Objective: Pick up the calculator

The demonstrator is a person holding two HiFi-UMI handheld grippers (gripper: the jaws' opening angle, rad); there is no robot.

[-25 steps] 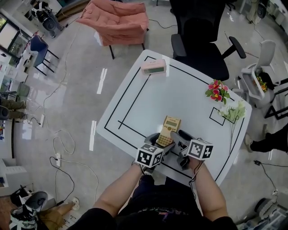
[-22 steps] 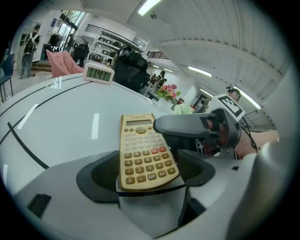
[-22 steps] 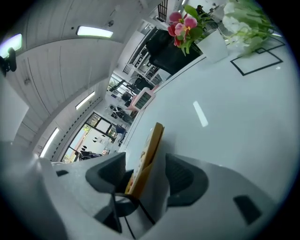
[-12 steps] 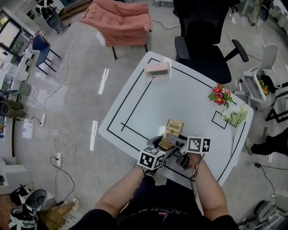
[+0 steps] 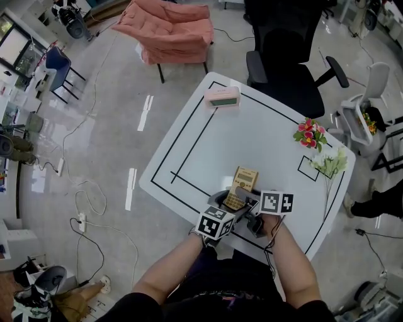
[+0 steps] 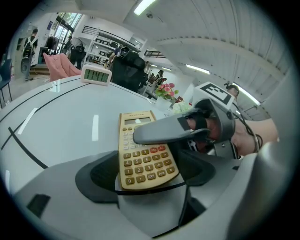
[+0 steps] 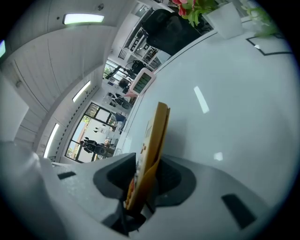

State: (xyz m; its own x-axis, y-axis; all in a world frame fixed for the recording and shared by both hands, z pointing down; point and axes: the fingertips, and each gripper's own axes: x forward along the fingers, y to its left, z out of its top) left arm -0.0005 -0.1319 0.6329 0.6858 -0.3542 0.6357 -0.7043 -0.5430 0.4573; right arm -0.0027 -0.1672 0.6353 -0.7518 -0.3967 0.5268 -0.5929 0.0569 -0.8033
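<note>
Bright, even light from ceiling strip lamps (image 6: 149, 5). Glare streaks lie on the white table (image 6: 95, 126) and the glossy floor (image 5: 141, 113). Shadows are soft. Both gripper views bulge strongly, with black corners.

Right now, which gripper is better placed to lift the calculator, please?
Probably the right gripper: its jaws have just been closing on both faces of the calculator, while the left gripper holds its side edges.

A pink clock (image 5: 221, 96) and flowers (image 5: 306, 132) sit on the white table (image 5: 264, 138).

The calculator (image 5: 242, 186) is tan, the black-lined table (image 5: 252, 135) white.
</note>
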